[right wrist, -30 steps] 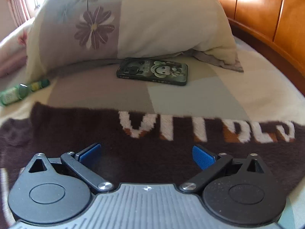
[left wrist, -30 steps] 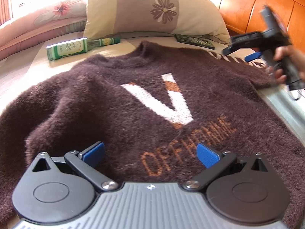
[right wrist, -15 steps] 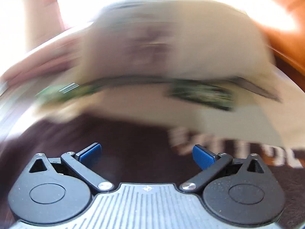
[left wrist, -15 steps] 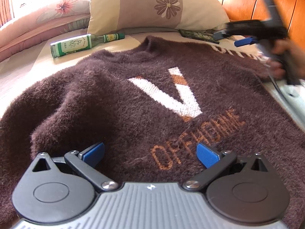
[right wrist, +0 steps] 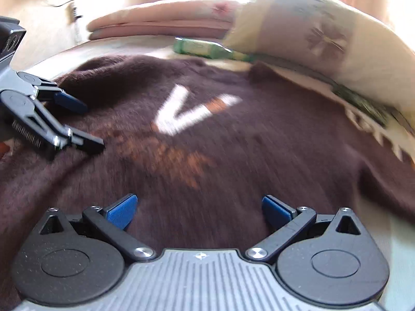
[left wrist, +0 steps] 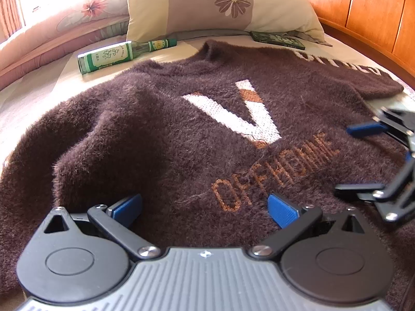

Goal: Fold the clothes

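A fuzzy dark brown sweater with a white V and orange lettering lies face up on the bed, its right sleeve stretched toward the headboard. My left gripper hovers open over the sweater's lower hem with nothing between its blue pads. The right gripper stands open at the sweater's right side in the left wrist view. In the blurred right wrist view the right gripper is open above the sweater, and the left gripper shows open at the left.
A green glass bottle lies on the sheet beyond the left shoulder. A phone in a dark case rests under the flowered pillow. An orange wooden headboard curves along the right. Folded pink bedding sits at the back left.
The right gripper swung from the far sleeve near the phone down to the sweater's right side, turning to face across the chest. My left gripper drew back slightly.
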Demonstrator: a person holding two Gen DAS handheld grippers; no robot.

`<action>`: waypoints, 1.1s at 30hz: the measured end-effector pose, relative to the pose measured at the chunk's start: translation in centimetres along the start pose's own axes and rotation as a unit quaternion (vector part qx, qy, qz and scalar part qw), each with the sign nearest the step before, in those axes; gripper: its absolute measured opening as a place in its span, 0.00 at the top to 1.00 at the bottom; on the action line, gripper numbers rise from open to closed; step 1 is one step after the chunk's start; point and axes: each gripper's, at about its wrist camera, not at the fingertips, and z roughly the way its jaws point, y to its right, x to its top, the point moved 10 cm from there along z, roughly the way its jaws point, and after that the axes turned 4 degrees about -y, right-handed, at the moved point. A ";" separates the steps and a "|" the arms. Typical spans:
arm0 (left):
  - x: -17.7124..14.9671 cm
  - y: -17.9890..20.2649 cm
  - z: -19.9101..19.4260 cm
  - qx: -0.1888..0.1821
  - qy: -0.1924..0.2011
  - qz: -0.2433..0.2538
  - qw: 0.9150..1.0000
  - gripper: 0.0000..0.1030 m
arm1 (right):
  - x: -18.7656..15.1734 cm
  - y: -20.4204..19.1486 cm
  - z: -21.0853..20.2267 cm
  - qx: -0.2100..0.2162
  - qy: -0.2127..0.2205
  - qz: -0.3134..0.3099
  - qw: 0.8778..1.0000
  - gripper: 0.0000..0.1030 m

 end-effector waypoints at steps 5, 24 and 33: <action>0.5 0.6 -0.6 -0.008 0.009 0.002 1.000 0.01 | -4.9 1.9 -4.4 -0.038 -0.024 0.059 0.997 0.00; -0.9 3.9 -1.2 -0.036 0.002 0.041 0.999 0.01 | -5.5 -5.3 -6.1 -0.079 -0.011 0.045 0.996 0.00; -0.2 4.2 -2.1 -0.040 0.015 0.046 0.998 0.01 | -7.7 -5.4 -6.5 -0.083 -0.005 0.065 0.994 0.00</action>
